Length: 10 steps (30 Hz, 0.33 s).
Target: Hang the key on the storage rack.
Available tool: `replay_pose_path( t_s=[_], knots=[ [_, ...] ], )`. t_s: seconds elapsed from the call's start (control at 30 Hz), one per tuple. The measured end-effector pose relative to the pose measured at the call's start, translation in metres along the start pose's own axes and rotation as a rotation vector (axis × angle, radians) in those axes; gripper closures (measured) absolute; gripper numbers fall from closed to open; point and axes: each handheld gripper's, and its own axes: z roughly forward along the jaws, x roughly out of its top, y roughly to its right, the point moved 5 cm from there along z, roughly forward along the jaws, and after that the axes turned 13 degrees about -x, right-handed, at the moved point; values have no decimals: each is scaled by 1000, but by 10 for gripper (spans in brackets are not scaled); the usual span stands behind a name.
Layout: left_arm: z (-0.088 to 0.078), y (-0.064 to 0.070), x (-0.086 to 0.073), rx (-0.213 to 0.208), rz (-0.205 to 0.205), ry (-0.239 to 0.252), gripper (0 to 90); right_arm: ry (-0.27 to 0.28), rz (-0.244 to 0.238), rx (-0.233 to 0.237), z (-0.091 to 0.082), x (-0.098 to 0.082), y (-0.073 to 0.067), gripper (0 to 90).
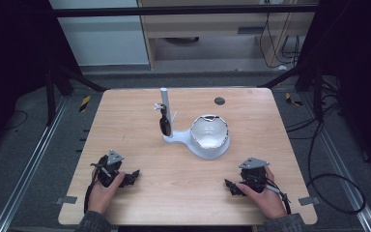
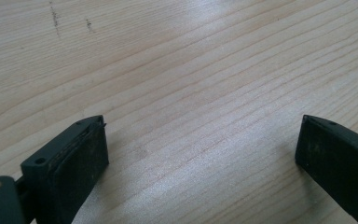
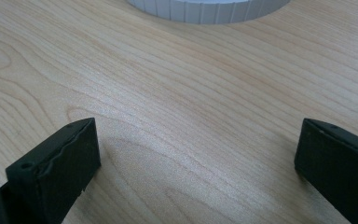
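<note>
Both grippers, left [image 1: 134, 174] and right [image 1: 228, 184], rest open and empty, near side of the white stand [image 1: 207, 150]. Nothing grasped yet; the dark object [image 1: 164, 124] hanging on the stand looks untouched.

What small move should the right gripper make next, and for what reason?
Probably ease the right gripper forward toward the white stand. Its jaws are open with only bare table between them, and the stand's ribbed base lies just ahead.
</note>
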Motion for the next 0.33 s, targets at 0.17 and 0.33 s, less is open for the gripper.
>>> replay_pose_path(
  t_s=[0.17, 0.33],
  knots=[
    [0, 0, 0, -2, 0, -1, 15, 0, 1, 0, 0, 0, 0, 4],
    [1, 0, 0, -15, 0, -3, 6, -2, 4, 1, 0, 0, 0, 4]
  ],
)
